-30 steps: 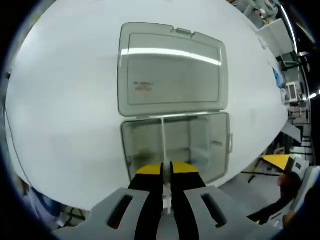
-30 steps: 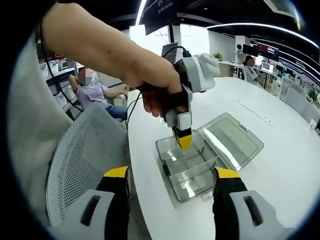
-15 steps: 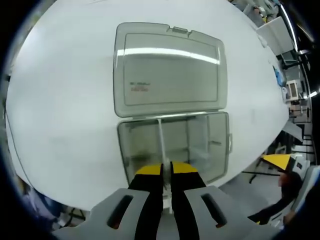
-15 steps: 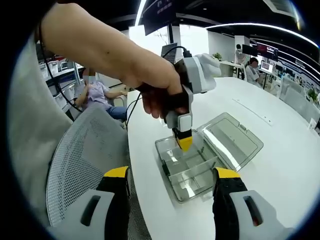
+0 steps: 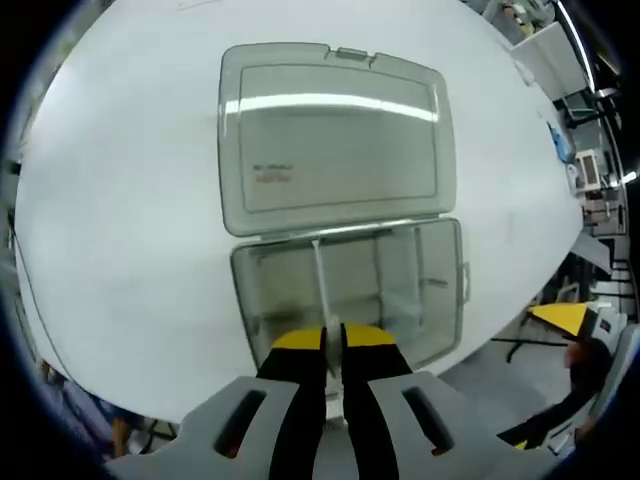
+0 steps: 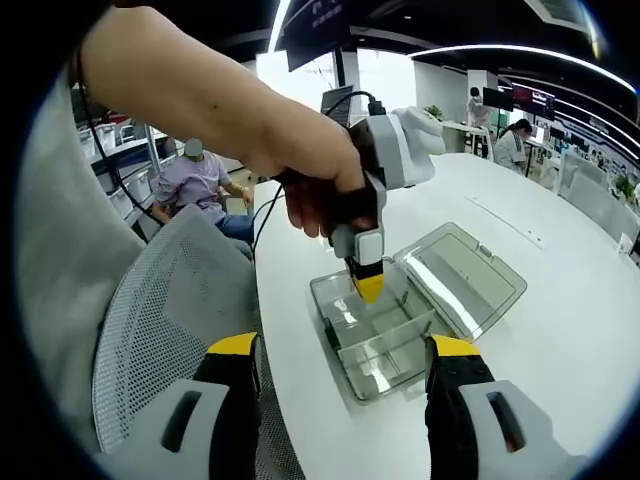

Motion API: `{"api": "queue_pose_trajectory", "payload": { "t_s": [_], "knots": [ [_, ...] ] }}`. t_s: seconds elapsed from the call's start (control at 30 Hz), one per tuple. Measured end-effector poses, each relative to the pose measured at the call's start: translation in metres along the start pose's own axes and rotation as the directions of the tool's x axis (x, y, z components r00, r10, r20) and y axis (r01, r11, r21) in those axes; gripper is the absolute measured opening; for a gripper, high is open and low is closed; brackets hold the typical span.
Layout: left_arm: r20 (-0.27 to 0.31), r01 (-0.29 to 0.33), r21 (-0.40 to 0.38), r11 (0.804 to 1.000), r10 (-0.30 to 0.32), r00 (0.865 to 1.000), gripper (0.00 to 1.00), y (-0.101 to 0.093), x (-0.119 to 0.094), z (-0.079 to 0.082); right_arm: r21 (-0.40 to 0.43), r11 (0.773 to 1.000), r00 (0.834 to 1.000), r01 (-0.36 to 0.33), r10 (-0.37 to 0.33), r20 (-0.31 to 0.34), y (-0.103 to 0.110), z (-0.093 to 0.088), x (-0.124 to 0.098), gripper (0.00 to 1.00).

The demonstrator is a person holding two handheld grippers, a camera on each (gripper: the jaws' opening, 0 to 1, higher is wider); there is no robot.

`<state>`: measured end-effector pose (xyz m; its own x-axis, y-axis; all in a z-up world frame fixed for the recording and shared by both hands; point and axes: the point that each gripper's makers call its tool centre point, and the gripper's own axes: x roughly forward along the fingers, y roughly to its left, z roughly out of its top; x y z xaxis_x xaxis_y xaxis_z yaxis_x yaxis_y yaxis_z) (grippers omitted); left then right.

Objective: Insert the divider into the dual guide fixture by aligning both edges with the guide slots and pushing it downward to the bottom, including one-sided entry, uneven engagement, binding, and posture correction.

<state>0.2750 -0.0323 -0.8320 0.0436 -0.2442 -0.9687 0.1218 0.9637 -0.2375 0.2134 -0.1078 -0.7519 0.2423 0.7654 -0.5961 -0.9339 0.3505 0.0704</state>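
Below the left claw [image 5: 333, 345], whose yellow-tipped jaws are pressed almost together, a thin clear divider [image 5: 320, 295] is pinched at its near edge. Seen from the left gripper view, the divider runs as a pale narrow line away from the jaws, across the inside of a clear plastic box [image 5: 262, 310] toward the hinge side. The box sits on a white desk [image 5: 120, 200]. Its lid [image 5: 335, 135] lies flat and open on the desk beyond it, joined along the hinge, with a bright strip of ceiling light reflected across it. Other clear partitions stand inside the box to the right of the held divider.

From the right gripper view, the same left claw [image 6: 368, 288] points down into the box [image 6: 385, 345], gripped from above by the person's hand [image 6: 320, 195], with a bare forearm reaching in from the upper left. Whether the divider has reached the floor of the box cannot be told. The open lid [image 6: 465, 280] lies to the right of the box.

At the bottom of that view, the right claw [image 6: 345, 375] has its two yellow-tipped jaws spread wide apart, holding nothing, hovering short of the box. A grey mesh chair [image 6: 160, 320] stands beside the desk [image 6: 560, 330], and a seated person [image 6: 195, 180] is in the background.
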Motion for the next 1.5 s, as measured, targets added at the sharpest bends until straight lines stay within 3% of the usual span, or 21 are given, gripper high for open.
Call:
{"api": "queue_pose_trajectory", "payload": {
  "t_s": [0.5, 1.5],
  "knots": [
    [-0.020, -0.052, 0.096, 0.994, 0.054, 0.998, 0.01, -0.001, 0.004, -0.001, 0.003, 1.000, 1.000, -0.002, 0.002, -0.003, 0.000, -0.001, 0.000, 0.64],
    [-0.051, -0.041, 0.091, 0.995, 0.046, 0.998, 0.01, 0.001, -0.007, 0.002, -0.006, 1.000, 1.000, -0.012, 0.012, -0.012, 0.004, 0.002, 0.003, 0.64]
  ]
}}
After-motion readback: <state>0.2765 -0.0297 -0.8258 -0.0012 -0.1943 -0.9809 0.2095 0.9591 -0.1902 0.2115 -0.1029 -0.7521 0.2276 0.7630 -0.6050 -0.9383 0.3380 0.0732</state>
